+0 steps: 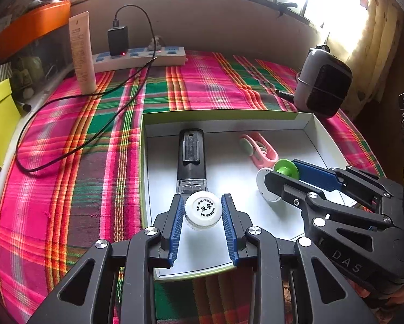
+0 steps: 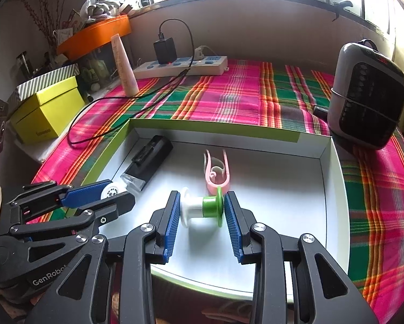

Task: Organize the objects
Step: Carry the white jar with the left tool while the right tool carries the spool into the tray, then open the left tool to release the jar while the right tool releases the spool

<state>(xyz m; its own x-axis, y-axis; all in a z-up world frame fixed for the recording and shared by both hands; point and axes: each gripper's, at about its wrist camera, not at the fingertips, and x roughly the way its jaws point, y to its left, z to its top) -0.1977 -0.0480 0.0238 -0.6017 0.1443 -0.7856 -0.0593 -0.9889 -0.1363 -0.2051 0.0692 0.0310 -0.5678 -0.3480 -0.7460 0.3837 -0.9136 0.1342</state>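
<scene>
Inside the shallow white cardboard tray (image 1: 223,124), toward its left side, the left gripper (image 1: 203,213) clamps a small round white plastic jar (image 1: 202,210); right of it, the right gripper (image 2: 202,210) grasps a white-and-green spool (image 2: 202,207). Both look mid-placement; next, probably lowering and releasing.

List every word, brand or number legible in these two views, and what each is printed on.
"DAS": on the right claw arm, left wrist view.
"GenRobot", last letter partly hidden: on the left claw body, right wrist view.
White bottle cap: ring of black Chinese characters, too small to read.
Yellow box: small word on its side, blurred.
Cream tube: fine print, unreadable.
</scene>
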